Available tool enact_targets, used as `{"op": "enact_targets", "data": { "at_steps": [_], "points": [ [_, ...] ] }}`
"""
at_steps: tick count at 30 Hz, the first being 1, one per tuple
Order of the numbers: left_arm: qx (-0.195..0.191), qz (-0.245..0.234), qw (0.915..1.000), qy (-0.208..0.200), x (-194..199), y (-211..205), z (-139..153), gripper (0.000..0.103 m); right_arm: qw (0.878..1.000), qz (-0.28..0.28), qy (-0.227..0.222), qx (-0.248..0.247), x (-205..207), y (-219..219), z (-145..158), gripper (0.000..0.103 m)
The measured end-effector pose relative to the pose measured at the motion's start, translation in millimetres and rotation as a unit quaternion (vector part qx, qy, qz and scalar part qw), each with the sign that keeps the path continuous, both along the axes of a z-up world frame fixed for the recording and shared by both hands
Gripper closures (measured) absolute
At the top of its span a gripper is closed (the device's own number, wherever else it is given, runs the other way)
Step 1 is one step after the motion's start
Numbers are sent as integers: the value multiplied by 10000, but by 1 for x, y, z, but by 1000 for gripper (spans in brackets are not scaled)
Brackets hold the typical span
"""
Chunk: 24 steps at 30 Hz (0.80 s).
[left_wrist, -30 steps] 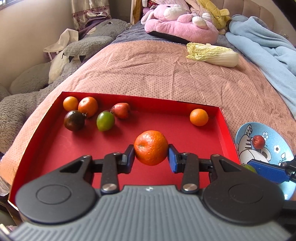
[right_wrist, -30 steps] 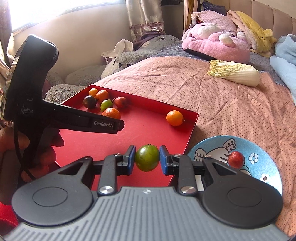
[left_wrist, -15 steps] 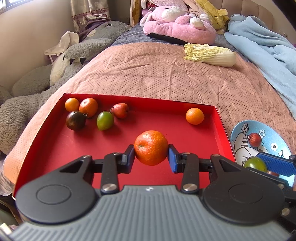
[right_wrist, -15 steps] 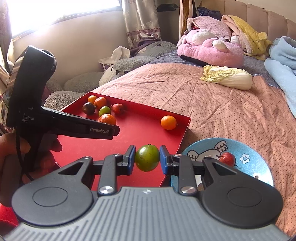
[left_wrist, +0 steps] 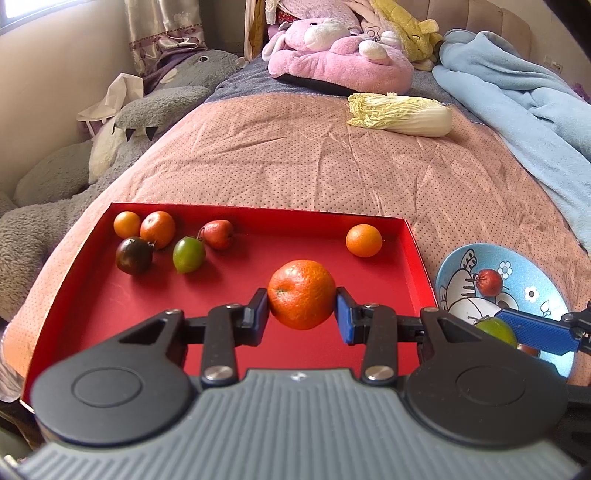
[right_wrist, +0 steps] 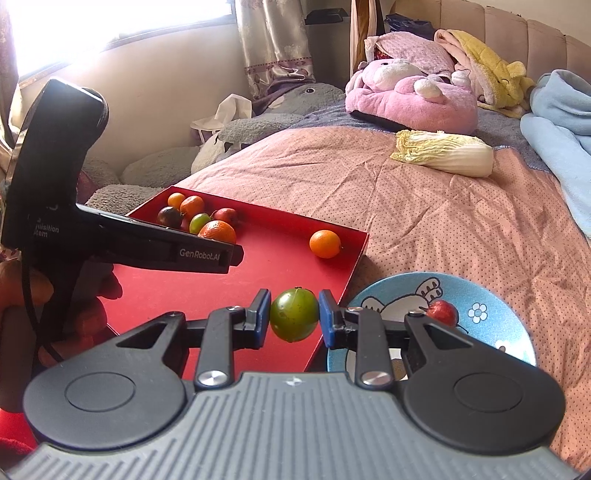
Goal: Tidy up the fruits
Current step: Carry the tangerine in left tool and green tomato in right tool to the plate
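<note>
Ahead of you lies a pink dotted bedspread, creased in places. On it, toward the far end, rests a napa cabbage, lying on its side with the leafy end to your left. Beyond the cabbage you see a pink plush rabbit slumped flat at the head of the bed, with a yellow plush toy heaped just behind it. To your right a light blue blanket is bunched along the bed's edge. To your left a large grey plush toy with a white belly leans beside the bed, a white bag resting against it. A patterned curtain hangs behind, and a padded headboard runs across the back.
</note>
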<state>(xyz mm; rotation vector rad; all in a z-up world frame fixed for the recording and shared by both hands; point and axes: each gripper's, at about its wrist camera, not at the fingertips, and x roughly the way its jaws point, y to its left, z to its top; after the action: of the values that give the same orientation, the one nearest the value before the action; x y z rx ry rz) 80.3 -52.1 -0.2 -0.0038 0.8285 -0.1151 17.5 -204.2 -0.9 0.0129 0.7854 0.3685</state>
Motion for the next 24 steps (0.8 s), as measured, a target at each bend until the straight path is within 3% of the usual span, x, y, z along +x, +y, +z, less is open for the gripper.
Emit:
{"op": "enact_targets", "data": {
  "at_steps": [24],
  "points": [
    [-32, -725, 9973, -91, -7, -60, 10, 62, 9943, -1033, 221, -138, 6, -78, -21, 70]
  ]
}}
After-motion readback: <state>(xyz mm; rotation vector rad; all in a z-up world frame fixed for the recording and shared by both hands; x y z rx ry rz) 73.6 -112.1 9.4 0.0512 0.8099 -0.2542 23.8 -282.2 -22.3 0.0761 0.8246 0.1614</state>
